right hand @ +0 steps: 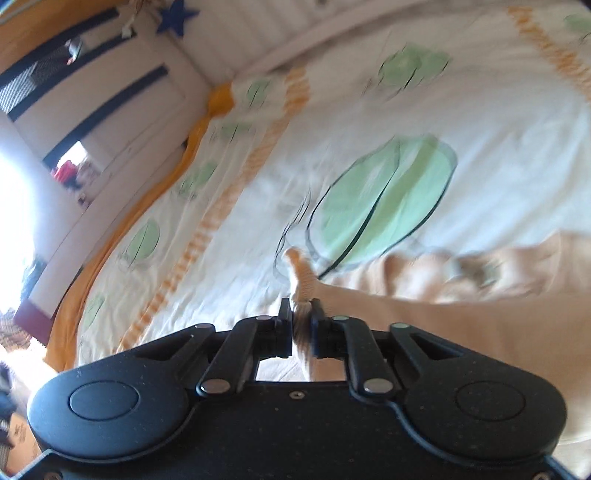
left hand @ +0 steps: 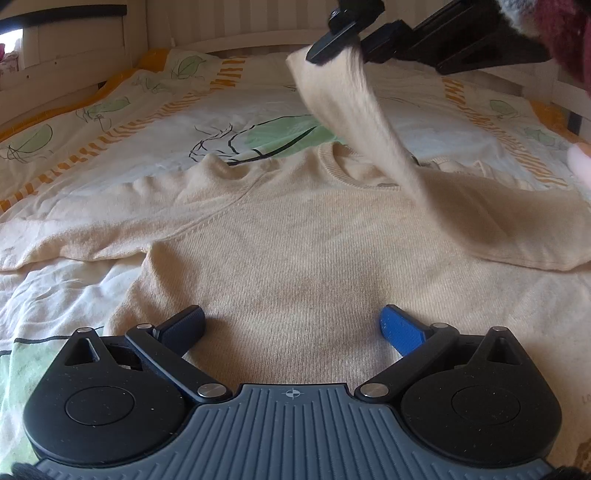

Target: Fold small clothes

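Observation:
A cream knitted sweater (left hand: 295,240) lies flat on the bed, neckline away from me, its left sleeve spread out to the side. My left gripper (left hand: 291,321) hovers low over the sweater's body, open, with nothing between its blue pads. My right gripper (left hand: 332,40) is up in the air at the top of the left wrist view, shut on the end of the other sleeve (left hand: 354,110), which stretches up from the shoulder. In the blurred right wrist view the gripper (right hand: 301,310) pinches the cuff (right hand: 301,273), which sticks out past the fingers, with the sweater (right hand: 480,314) below to the right.
The bed cover (left hand: 147,122) is white with green leaves and orange stripes. A white slatted bed frame (left hand: 221,22) runs along the far side and a white side rail (right hand: 110,122) along the left. A maroon sleeve (left hand: 569,29) of the person shows at top right.

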Motion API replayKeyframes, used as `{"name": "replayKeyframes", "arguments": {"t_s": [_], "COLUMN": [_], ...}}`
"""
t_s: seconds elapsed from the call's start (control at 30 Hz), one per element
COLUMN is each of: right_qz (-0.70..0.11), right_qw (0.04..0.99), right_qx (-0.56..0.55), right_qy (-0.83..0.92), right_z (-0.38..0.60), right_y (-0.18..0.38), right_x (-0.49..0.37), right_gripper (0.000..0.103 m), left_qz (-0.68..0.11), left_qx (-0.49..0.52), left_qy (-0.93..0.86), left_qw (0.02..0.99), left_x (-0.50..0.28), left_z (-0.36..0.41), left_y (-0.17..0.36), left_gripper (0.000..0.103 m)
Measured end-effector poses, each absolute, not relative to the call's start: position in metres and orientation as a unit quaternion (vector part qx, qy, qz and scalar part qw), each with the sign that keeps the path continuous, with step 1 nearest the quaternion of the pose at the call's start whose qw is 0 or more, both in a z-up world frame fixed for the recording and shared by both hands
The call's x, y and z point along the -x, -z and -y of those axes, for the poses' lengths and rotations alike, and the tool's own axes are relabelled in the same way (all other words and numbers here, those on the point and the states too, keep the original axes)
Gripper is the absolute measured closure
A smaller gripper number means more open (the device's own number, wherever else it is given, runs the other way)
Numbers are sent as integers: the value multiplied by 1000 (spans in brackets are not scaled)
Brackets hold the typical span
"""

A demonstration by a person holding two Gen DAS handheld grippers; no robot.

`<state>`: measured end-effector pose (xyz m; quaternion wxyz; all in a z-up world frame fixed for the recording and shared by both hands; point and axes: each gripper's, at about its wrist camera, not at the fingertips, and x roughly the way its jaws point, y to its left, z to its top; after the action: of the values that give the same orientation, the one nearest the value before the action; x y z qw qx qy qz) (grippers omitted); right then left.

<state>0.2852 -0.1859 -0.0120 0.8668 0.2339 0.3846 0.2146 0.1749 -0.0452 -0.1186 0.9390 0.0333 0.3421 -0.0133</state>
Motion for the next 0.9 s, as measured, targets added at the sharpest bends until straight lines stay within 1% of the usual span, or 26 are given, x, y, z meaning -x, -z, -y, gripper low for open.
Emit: {"name": "replayKeyframes", "arguments": {"t_s": [0.07, 0.13, 0.17, 0.33, 0.5, 0.77, 0.9], "right_qz": [-385, -377, -367, -324, -279, -254, -261], "right_qw": [867, 870, 876, 917, 941, 955, 944], "right_qx": [-223, -223, -221, -174, -179, -152, -201], "right_qy": [-224, -224, -221, -156, -65, 12, 4], "right_z": [177, 178, 183, 227, 299, 381, 405], "right_y": [15, 15, 12, 8, 23, 42, 64], "right_x": [-277, -270, -265, -236, -212, -209, -206], "right_gripper": [74, 53, 50, 49, 48, 48, 48], "left_qz": [-342, -343, -343, -345, -346, -349, -352], "left_qx": [-33, -32, -32, -26, -29, -34, -34], "left_qy": [13, 14, 14, 17, 16, 14, 13], "left_qw": [939, 939, 939, 938, 938, 936, 935], "left_x": [-175, -175, -175, -177, -178, -178, -180], "left_z": [45, 45, 45, 42, 42, 44, 44], "left_y": [119, 119, 119, 119, 119, 119, 118], "left_gripper": [0, 0, 0, 0, 0, 0, 0]}}
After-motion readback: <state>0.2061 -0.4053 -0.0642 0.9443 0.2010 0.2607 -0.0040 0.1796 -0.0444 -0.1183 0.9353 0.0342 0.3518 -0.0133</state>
